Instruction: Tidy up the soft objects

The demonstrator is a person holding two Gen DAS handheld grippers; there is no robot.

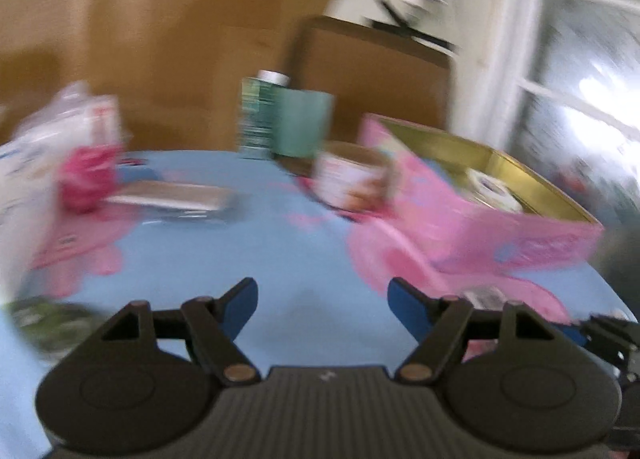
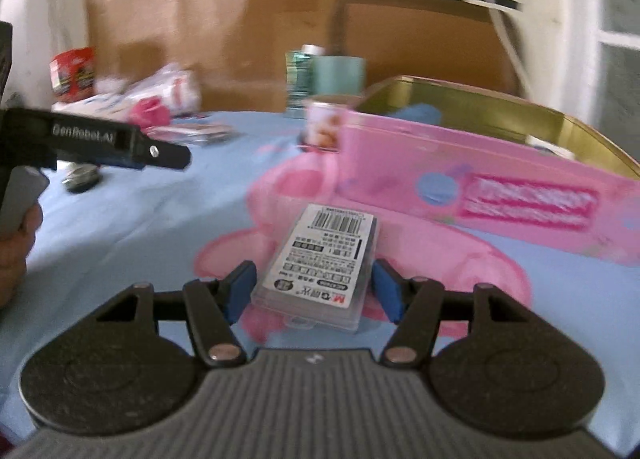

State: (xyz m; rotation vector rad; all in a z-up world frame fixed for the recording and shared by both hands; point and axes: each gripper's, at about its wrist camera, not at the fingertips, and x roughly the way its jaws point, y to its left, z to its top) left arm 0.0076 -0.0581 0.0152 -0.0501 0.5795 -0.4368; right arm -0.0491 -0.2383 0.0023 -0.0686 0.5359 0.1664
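My right gripper is open, its blue pads on either side of a clear plastic case with a barcode label lying on the blue and pink tablecloth. My left gripper is open and empty, low over the cloth; it also shows from the side in the right wrist view. A pink tin with a gold inside stands open at the right, with a roll of tape in it. A magenta soft bundle lies far left. Both views are blurred.
A small printed can, a teal cup and a green bottle stand at the back. A flat silver packet and white plastic bags lie left. A chair stands behind the table.
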